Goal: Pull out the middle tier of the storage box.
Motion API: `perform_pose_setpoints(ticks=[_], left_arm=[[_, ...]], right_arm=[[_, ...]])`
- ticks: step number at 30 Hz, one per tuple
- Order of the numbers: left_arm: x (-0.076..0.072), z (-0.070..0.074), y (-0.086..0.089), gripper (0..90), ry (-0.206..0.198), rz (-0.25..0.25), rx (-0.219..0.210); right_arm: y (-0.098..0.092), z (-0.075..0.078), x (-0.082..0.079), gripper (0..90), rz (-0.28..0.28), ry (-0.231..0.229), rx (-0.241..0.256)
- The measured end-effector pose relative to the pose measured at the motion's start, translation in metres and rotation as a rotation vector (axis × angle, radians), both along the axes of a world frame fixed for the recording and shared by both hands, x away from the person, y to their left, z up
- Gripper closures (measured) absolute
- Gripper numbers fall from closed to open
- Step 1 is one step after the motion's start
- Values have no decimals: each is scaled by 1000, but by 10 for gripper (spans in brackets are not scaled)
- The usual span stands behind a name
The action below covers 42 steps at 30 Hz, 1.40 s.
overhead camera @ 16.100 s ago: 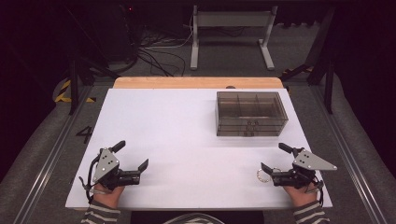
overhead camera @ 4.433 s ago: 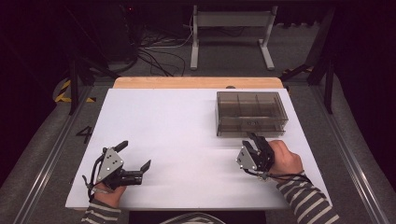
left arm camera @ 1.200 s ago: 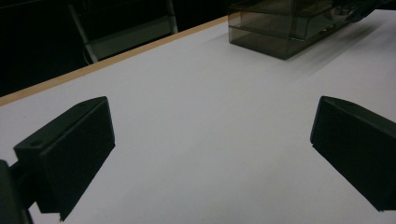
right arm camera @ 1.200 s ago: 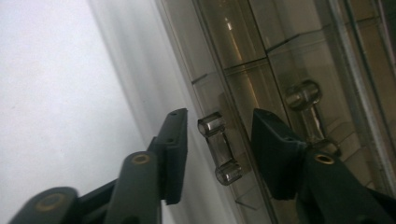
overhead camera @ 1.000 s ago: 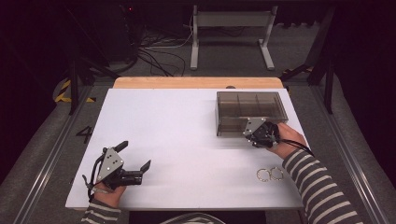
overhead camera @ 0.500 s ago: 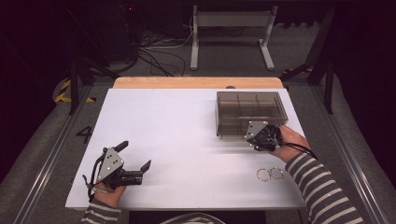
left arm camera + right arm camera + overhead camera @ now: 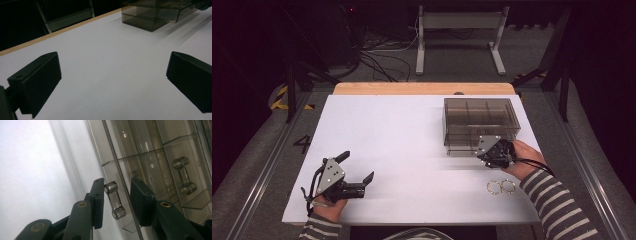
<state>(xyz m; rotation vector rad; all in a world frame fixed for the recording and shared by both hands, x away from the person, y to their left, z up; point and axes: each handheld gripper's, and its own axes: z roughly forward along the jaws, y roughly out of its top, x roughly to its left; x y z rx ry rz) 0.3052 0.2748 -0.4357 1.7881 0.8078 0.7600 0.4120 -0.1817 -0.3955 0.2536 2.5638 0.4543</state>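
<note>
A smoky clear drawer box (image 7: pixel 480 120) stands on the white table (image 7: pixel 402 135) at the right. My right gripper (image 7: pixel 490 149) is at the box's front face. In the right gripper view its jaws (image 7: pixel 117 202) straddle a clear bar handle (image 7: pixel 115 200) of a drawer; the left jaw touches the handle and a gap stays at the right jaw. A second handle (image 7: pixel 183 175) shows further along the front. My left gripper (image 7: pixel 357 166) rests near the front left of the table, wide open (image 7: pixel 112 75) with nothing between its jaws.
Two small metal rings (image 7: pixel 500 187) lie on the table close to the right forearm (image 7: pixel 552 200). The box (image 7: pixel 155 15) is far off to the upper right in the left gripper view. A wooden strip (image 7: pixel 424 88) edges the table's far side.
The right gripper left the front edge, where the two rings now lie, and went to the box's front; over the last second it drew slightly back toward the person. The left gripper stayed put.
</note>
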Motion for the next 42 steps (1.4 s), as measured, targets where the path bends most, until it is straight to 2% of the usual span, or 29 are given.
perform_pose_setpoints(ticks=[6, 7, 9, 14, 15, 16, 20, 26, 32, 34, 36, 37, 39, 42], left_arm=[[0, 0, 0, 5, 1, -1, -3], [0, 0, 0, 4, 1, -1, -3], [0, 0, 0, 5, 0, -1, -1], [0, 0, 0, 4, -1, -2, -2], [0, 0, 0, 4, 0, 0, -4], [0, 0, 0, 4, -1, 0, -3], [-1, 0, 0, 4, 3, 0, -7], [0, 0, 0, 4, -2, -1, -3], [0, 0, 0, 4, -1, 1, -3], [0, 0, 0, 4, 1, 1, -3], [0, 0, 0, 4, 0, 0, -2], [0, 0, 0, 4, 0, -1, -2], [0, 0, 0, 4, 0, -1, -2], [-1, 0, 0, 4, 1, 1, -4]], right_arm=[[0, -2, -3, 649, 1, 6, 10], [1, -2, -4, 649, -23, -4, 29], [0, -1, -4, 649, -1, 8, 8], [1, -1, -7, 653, 10, 11, 9], [2, -1, -8, 653, -2, 7, 19], [2, -1, -8, 654, 10, 14, 5], [1, -1, -9, 652, 8, 12, 0], [1, -1, -10, 651, -6, 9, 16], [-1, -2, -10, 650, 6, 14, 16], [-1, -2, -10, 637, 8, 28, 33], [-1, -1, -11, 635, 5, 23, 57], [-1, 0, -11, 634, 23, 29, 54], [-1, 1, -13, 626, 11, 25, 70], [-2, 3, -13, 610, 28, 32, 78]])
